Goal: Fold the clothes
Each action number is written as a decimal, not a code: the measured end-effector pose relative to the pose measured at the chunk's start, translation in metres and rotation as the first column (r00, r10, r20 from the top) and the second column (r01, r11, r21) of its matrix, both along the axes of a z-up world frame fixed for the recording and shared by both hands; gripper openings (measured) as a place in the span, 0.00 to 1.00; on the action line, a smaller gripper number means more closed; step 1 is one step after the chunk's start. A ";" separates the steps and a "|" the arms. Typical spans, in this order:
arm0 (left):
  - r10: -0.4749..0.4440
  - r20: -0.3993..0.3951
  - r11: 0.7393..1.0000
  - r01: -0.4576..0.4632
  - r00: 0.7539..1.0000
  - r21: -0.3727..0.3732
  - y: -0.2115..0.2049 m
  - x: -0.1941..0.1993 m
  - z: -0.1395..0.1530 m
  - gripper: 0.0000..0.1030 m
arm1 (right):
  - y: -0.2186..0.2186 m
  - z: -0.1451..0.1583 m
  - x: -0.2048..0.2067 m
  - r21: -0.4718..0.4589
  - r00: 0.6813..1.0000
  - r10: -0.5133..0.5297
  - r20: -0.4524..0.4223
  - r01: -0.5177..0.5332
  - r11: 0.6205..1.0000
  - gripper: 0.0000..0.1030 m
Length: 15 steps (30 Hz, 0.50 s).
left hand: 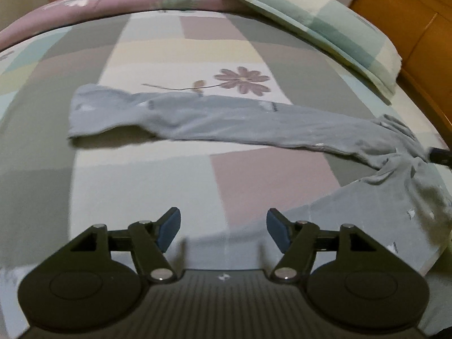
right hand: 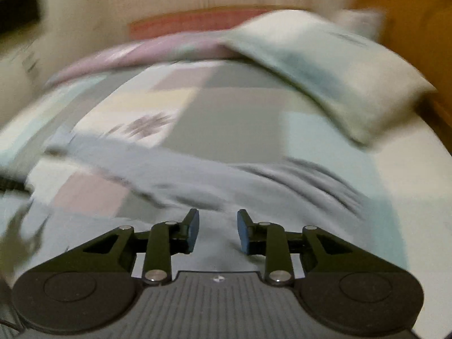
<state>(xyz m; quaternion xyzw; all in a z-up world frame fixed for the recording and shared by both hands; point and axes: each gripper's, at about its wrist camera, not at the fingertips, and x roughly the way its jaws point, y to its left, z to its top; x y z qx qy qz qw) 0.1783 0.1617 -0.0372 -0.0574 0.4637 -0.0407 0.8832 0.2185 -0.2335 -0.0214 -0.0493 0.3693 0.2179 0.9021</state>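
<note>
Open bedspread; pillow probably clear.

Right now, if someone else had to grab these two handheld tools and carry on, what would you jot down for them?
Left gripper: jaws open, nothing between them, hovering over the patchwork bedsheet.
Right gripper: jaws apart, nothing gripped, above the bunched end of the garment; its view is blurred.
Pale grey long-legged soft garment: one leg stretched flat across the bed near the printed flower, the rest crumpled toward the right. Checked pillow lies beyond it.
Done: one leg laid out straight.
Left: smooth the crumpled part, then fold; no fold is visible yet.
</note>
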 end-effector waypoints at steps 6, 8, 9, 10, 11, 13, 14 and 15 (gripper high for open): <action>-0.029 -0.010 0.998 0.029 1.000 0.059 -0.001 0.023 -0.018 0.69 | 0.105 -0.031 0.039 -0.144 0.969 0.247 -0.013 -0.246 0.958 0.34; -0.032 -0.006 0.998 0.033 0.999 0.062 0.006 0.027 -0.023 0.69 | 0.127 -0.038 0.047 -0.179 0.956 0.293 -0.006 -0.290 0.940 0.34; -0.029 -0.003 0.998 0.029 1.000 0.052 0.011 0.029 -0.025 0.69 | 0.137 -0.040 0.050 -0.196 0.949 0.316 0.000 -0.310 0.930 0.34; -0.023 0.001 0.999 0.023 1.000 0.037 0.016 0.031 -0.027 0.69 | 0.144 -0.042 0.053 -0.207 0.942 0.336 0.006 -0.328 0.922 0.34; -0.012 0.007 1.000 0.012 1.000 0.012 0.024 0.033 -0.029 0.69 | 0.150 -0.044 0.056 -0.213 0.935 0.354 0.010 -0.344 0.914 0.34; 0.028 0.029 0.998 -0.026 0.999 -0.062 0.044 0.037 -0.031 0.69 | 0.159 -0.046 0.061 -0.216 0.925 0.379 0.010 -0.368 0.904 0.35; 0.056 0.035 0.993 -0.052 0.998 -0.103 0.054 0.039 -0.033 0.70 | 0.162 -0.047 0.062 -0.214 0.922 0.388 0.009 -0.377 0.901 0.35; 0.087 0.039 0.986 -0.080 0.995 -0.145 0.065 0.041 -0.035 0.71 | 0.166 -0.049 0.064 -0.209 0.919 0.393 0.008 -0.383 0.900 0.35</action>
